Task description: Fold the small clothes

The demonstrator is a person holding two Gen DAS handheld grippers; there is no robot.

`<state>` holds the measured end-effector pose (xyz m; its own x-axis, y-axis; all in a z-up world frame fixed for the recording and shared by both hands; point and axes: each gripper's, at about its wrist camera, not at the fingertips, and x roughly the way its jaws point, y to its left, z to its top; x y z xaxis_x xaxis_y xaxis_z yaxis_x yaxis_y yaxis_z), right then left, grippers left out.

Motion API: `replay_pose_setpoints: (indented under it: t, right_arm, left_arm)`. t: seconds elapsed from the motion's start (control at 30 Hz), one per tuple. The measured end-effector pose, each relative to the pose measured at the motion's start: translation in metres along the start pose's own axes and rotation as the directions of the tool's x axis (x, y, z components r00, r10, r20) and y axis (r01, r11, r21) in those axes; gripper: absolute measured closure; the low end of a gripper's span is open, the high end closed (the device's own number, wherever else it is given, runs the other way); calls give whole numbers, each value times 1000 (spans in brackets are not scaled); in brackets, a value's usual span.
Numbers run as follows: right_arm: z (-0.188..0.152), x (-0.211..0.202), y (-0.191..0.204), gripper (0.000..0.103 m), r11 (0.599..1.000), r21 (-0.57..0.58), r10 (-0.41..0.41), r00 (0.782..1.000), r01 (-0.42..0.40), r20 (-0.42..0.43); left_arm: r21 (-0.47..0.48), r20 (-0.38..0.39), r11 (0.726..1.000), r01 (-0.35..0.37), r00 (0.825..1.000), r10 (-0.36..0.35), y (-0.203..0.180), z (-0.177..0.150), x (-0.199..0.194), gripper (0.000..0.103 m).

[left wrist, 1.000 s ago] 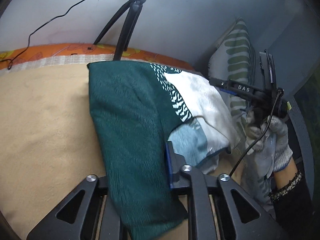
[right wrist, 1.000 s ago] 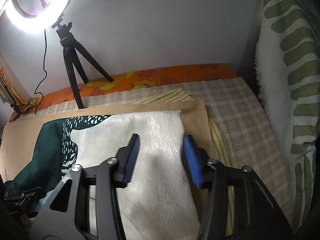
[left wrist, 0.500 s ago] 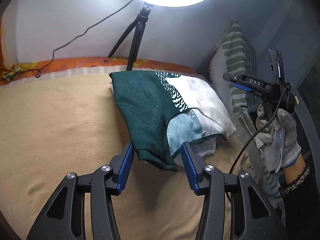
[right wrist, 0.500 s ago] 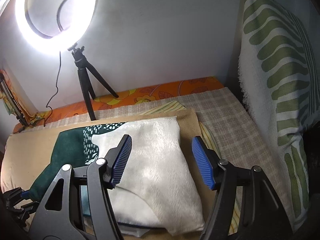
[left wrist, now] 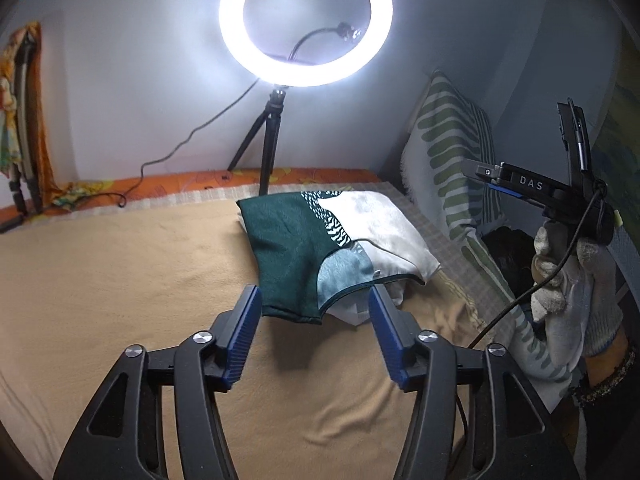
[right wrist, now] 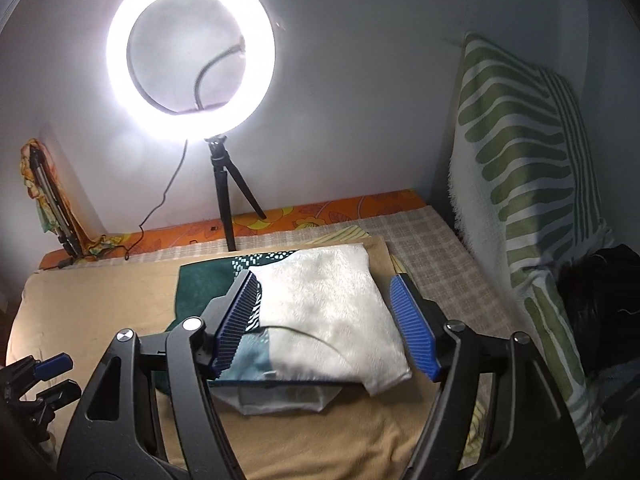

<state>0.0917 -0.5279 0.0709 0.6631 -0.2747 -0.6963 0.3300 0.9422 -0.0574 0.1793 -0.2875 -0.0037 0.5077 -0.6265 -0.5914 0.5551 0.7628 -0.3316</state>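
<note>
Folded garment (left wrist: 320,252) lies on the blanket (left wrist: 120,280), both tongs opening, nothing between them

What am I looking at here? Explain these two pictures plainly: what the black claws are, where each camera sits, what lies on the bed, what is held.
There is no robot. A person holds a hand-operated claw in each hand, and each claw carries a camera looking forward along its two blue-padded fingers.

The left camera's picture shows the left claw at the bottom, and the gloved hand holding the other claw at the right edge. The right camera's picture shows the right claw.

On the tan blanket lies a folded green and white garment. Behind it stands a ring light; a striped pillow leans at the right.

Both claws are opening and hold nothing; the garment lies free.
</note>
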Motion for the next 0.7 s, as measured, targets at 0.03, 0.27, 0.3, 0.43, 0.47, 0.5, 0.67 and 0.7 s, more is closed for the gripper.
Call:
replay_pose_setpoints:
  t: [0.03,0.27,0.3,0.43,0.47,0.5,0.67,0.7]
  right_arm:
    - [-3,-10,3,30,1000,6,-3,1000,3,4]
    - [-33,-62,27,16,1000,25,-13,999,13,36]
    - [-38,-67,30,16,1000,24,-17,999,16,42]
    - [-60,-84,42,15,998,41,-40,997,38,67]
    - [-64,-86,44,15,998,49,-41,997,38,70]
    - [-69,-89,46,15,998,57,-44,996,40,72]
    - [-88,-103,58,14,997,64,-50,996,45,80]
    - [-92,-106,60,13,997,67,-52,995,46,85]
  left_arm:
    - [14,15,1000,-9,1000,8,-1,-1,-9,42]
    - [78,74,995,-55,996,49,-6,-13,-53,30]
    - [86,79,994,-60,996,53,-6,-14,-57,28]
    - [118,103,990,-74,993,62,-10,-22,-76,25]
    - [122,109,990,-76,992,63,-10,-23,-80,25]
    - [127,115,989,-79,991,64,-11,-25,-84,24]
    - [156,142,984,-82,988,60,-17,-34,-101,21]
    - [163,146,983,-84,987,60,-18,-36,-103,21]
